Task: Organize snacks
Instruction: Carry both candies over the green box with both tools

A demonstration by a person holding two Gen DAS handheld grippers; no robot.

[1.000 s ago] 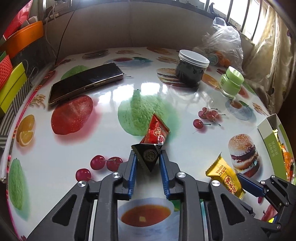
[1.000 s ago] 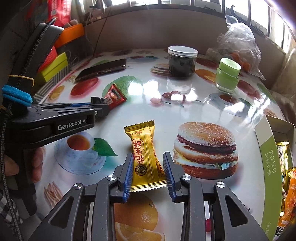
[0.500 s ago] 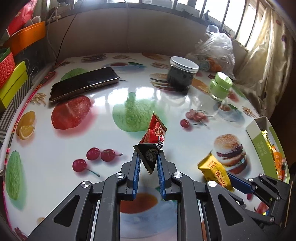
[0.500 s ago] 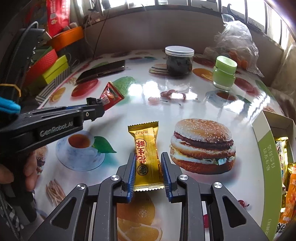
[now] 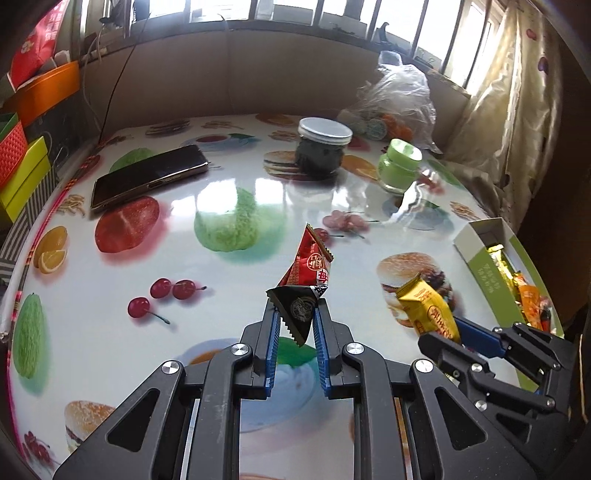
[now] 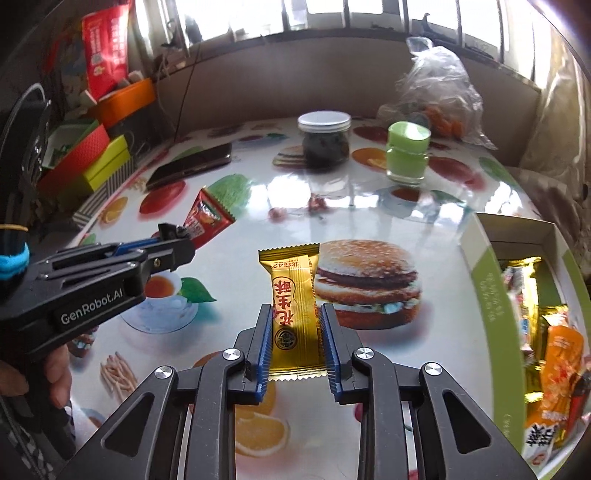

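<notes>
Fruit and burger prints cover the glossy desk [image 5: 110, 288] under a barred window. Left claw [image 5: 295, 325], held level above it, pinches a red triangular snack packet [image 5: 308, 269] by its black corner. Right claw [image 6: 297, 332] clamps a gold candy bar [image 6: 293, 302] bearing red Chinese characters, lifted near the green snack box [image 6: 491, 295]. "GenRobot.AI" marks the left claw's side.

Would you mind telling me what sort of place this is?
Probably a home, at a window-side table: a food-print tablecloth, a curtain by barred windows, and a phone and jars lying about.
</notes>
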